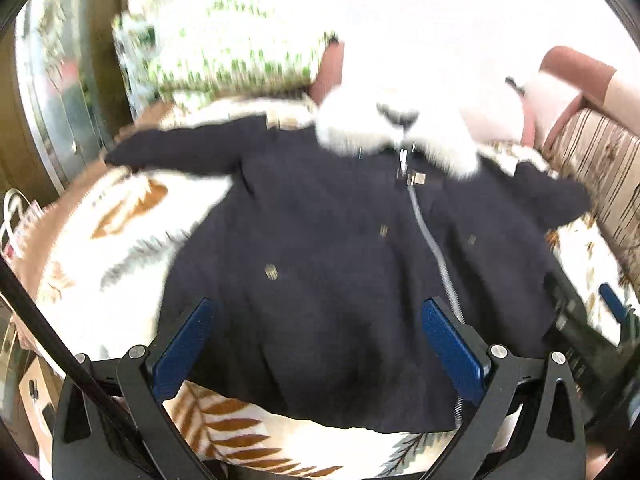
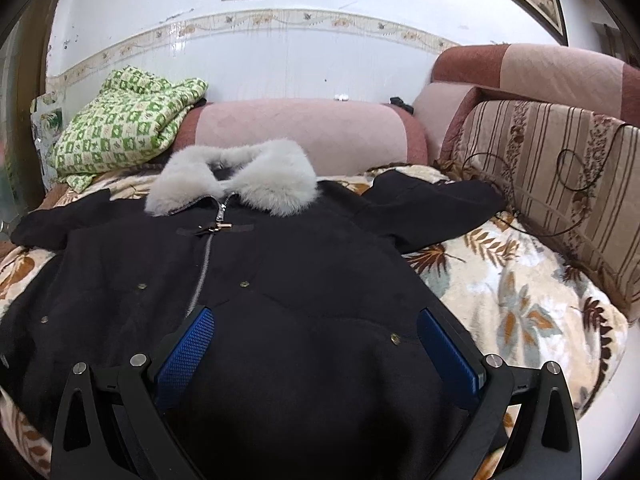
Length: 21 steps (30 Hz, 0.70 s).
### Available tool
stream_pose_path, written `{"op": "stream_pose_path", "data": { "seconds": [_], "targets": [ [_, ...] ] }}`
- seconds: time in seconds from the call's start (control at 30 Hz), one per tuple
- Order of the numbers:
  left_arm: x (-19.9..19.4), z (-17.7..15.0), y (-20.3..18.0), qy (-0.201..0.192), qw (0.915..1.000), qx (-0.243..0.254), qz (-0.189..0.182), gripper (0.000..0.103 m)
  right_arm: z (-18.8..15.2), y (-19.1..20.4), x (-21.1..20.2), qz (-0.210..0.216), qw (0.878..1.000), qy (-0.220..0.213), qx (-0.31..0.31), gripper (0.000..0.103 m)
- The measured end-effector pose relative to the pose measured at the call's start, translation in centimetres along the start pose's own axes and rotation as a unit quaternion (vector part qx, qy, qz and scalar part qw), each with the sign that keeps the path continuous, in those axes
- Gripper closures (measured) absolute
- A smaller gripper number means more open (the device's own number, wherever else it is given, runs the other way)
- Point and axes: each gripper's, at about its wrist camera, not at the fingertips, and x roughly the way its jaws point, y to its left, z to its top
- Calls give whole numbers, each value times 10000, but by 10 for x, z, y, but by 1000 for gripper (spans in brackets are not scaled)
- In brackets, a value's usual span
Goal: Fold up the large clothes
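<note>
A dark coat lies spread face up on a leaf-print blanket that covers a sofa, sleeves stretched out to both sides, its grey fur collar toward the pink backrest. A zip runs down the front, closed at least to mid-chest, with a small metal clasp just under the collar.

The left tool stands wide, its blue pads over the coat's lower hem area, gripping nothing; that view is blurred. The right tool is also wide and empty, poised above the coat's lower front, right of the zip. It also shows at the right edge of the left view.

A green checked quilt sits bunched at the far left, and a striped cushion leans at the right.
</note>
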Motion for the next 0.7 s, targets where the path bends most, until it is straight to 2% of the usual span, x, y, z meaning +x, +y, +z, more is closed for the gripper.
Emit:
{"op": "stream_pose_path", "data": {
  "seconds": [0.13, 0.23, 0.53, 0.7],
  "targets": [
    [-46, 6, 1, -605, 9981, 41, -49, 0, 1, 2, -31, -17, 9999, -123, -82, 1],
    [-75, 4, 3, -873, 9960, 68, -151, 0, 9, 1, -55, -51, 9995, -287, -115, 1],
    [-118, -14, -10, -1047, 9940, 247, -169, 0, 31, -1, -115, 118, 9971, -741, -141, 1],
    [-135, -22, -20, -1164, 9924, 260, -305, 0, 35, -10, -137, 119, 9954, -946, -98, 0]
  ]
}}
